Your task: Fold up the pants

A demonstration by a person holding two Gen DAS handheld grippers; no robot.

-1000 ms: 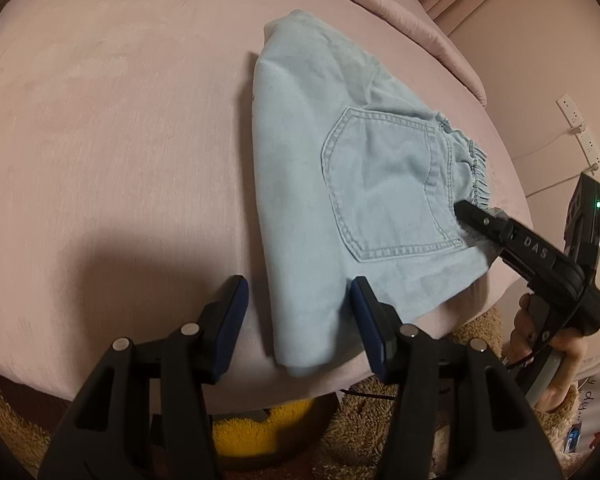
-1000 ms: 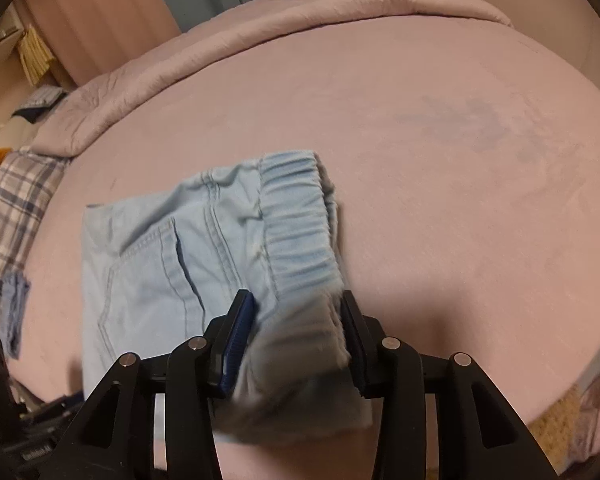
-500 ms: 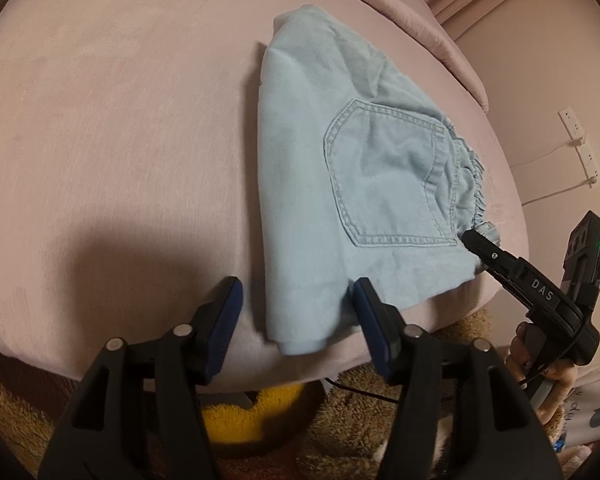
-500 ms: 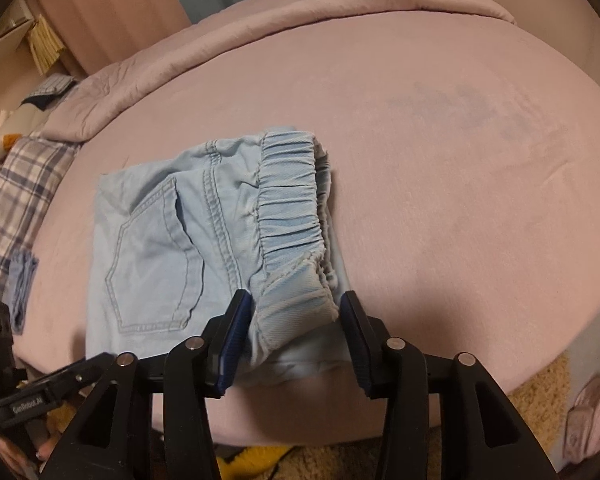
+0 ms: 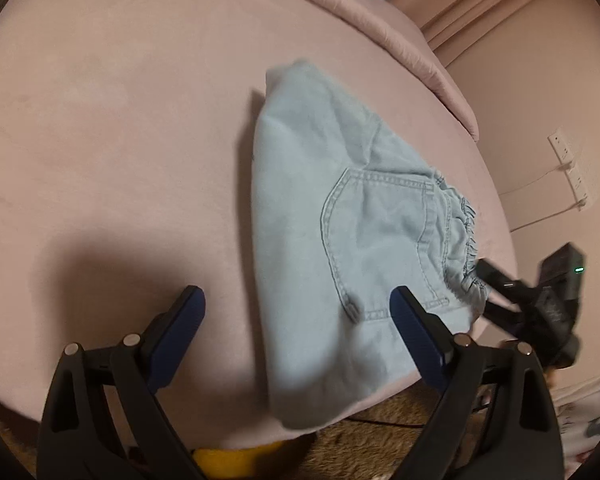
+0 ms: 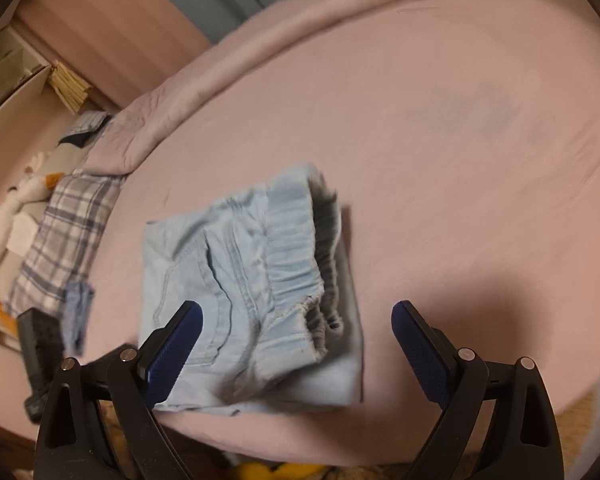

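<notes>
Light blue denim pants (image 5: pixel 340 232) lie folded into a small stack at the near edge of a pink bed (image 5: pixel 120 140), back pocket up. My left gripper (image 5: pixel 296 320) hovers over their near corner, jaws opening wide, pads clear of the cloth. In the right wrist view the pants (image 6: pixel 252 292) show their elastic waistband on top. My right gripper (image 6: pixel 296 328) stands above that waistband end, jaws also opening, nothing pressed between them. The right gripper (image 5: pixel 540 304) appears blurred at the right in the left wrist view.
A rolled pink duvet (image 6: pixel 340 32) runs along the bed's far side. A plaid cloth (image 6: pixel 64 240) and a white plush toy (image 6: pixel 4 220) lie at the left. Brown carpet (image 5: pixel 364 448) and something yellow (image 5: pixel 236 460) sit below the bed edge. Wall sockets (image 5: pixel 572 168) are at right.
Both grippers let go of the pants and spread their jaws wide. Both drew back a little from the stack, and the waistband end dropped onto the fold.
</notes>
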